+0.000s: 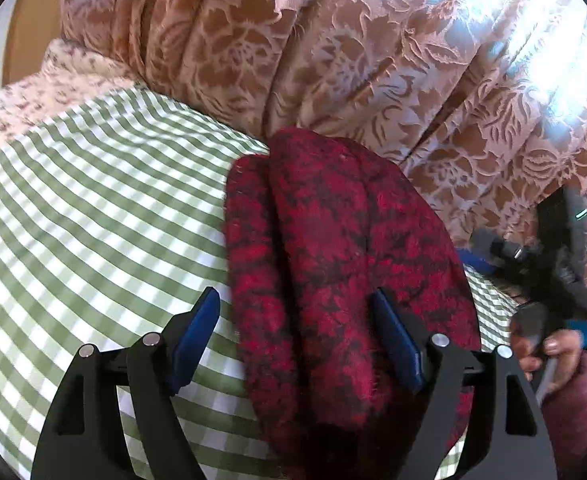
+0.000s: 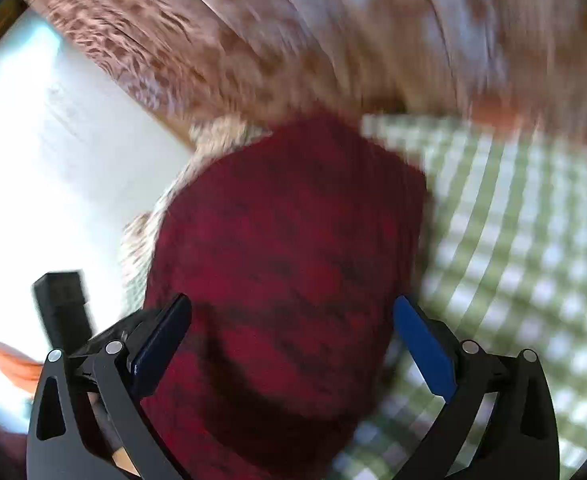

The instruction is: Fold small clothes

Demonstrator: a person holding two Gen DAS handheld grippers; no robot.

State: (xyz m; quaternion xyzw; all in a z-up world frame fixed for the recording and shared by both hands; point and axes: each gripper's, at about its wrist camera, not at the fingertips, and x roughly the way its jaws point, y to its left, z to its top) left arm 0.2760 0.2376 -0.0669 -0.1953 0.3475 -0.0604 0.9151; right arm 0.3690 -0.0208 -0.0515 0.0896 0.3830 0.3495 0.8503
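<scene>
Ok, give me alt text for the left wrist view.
A folded red and black fuzzy garment lies on a green checked cloth, with the left gripper above it, jaws open and empty. Floral curtains hang behind.

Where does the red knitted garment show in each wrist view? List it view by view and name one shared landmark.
Left wrist: red knitted garment centre-right, running to the bottom edge.
Right wrist: garment centre, blurred.
Shared landmark: green checked cloth beneath it.

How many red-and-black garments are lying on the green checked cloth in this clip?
1. The folded red-and-black fuzzy garment lies on the green checked cloth, against the floral curtain. Its layers could hide another piece; I cannot tell.
</scene>
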